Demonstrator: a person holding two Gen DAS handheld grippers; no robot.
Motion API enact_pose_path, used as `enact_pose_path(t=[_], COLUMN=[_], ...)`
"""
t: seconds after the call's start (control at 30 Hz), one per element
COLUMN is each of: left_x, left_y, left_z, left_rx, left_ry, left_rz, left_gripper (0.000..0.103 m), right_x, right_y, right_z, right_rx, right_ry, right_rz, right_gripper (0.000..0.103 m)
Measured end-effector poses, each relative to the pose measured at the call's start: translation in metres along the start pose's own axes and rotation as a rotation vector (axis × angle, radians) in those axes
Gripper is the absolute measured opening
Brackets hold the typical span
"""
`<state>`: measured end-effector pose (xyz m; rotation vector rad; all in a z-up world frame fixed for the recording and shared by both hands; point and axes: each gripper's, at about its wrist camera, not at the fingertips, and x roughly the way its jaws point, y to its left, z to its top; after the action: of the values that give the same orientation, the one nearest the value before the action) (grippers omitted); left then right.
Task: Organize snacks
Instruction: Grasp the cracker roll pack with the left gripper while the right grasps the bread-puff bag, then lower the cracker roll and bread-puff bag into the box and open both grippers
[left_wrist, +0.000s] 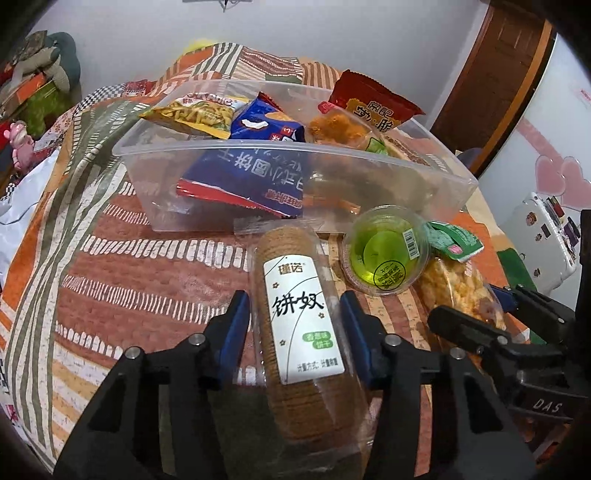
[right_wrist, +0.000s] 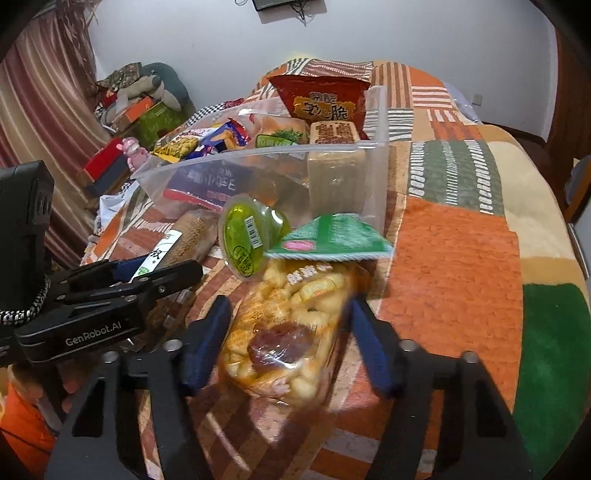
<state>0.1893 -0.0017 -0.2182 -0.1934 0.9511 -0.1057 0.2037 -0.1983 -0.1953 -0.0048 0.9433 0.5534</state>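
Note:
A clear sleeve of round brown biscuits (left_wrist: 295, 295) with a white label lies on the patchwork bedspread. My left gripper (left_wrist: 295, 314) straddles it, both blue pads against its wrapper. To its right stand a green jelly cup (left_wrist: 384, 251) and a bag of yellow puffed snacks (right_wrist: 291, 325) with a green header. My right gripper (right_wrist: 288, 317) has that bag between its pads, which touch its sides. Beyond them sits a clear plastic bin (left_wrist: 258, 147) holding several snack packets.
The bedspread (right_wrist: 461, 258) stretches open to the right of the bin. Boxes, a pink toy (right_wrist: 135, 149) and clutter pile up at the left by a curtain. A wooden door (left_wrist: 491, 85) and a white case (left_wrist: 543, 236) are on the far right.

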Motion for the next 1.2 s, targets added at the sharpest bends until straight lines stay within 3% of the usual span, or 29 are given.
enact_pose_path(t=[0.07, 0.27, 0.73, 1.2], left_x=[0.001, -0.006, -0.055, -0.093], left_y=[-0.001, 0.006, 0.006, 0.011], left_z=[0.0, -0.006, -0.006, 0.033], left_rx=[0.003, -0.003, 0.004, 0.016], left_ry=[-0.002, -0.002, -0.093, -0.225], left_rz=[0.004, -0.001, 0.008, 0.004], left_gripper=[0.041, 0.039, 0.039, 0.039], right_x=[-0.001, -0.012, -0.04, -0.056], right_y=[-0.001, -0.003, 0.011, 0.023], right_z=[-0.001, -0.002, 0.009, 0.044], right_rx=[-0.004, -0.008, -0.028, -0.057], right_ry=[-0.003, -0.018, -0.096, -0.196], right_rz=[-0.005, -0.002, 0.033, 0.051], right_gripper=[0.053, 0.042, 0.042, 0.042])
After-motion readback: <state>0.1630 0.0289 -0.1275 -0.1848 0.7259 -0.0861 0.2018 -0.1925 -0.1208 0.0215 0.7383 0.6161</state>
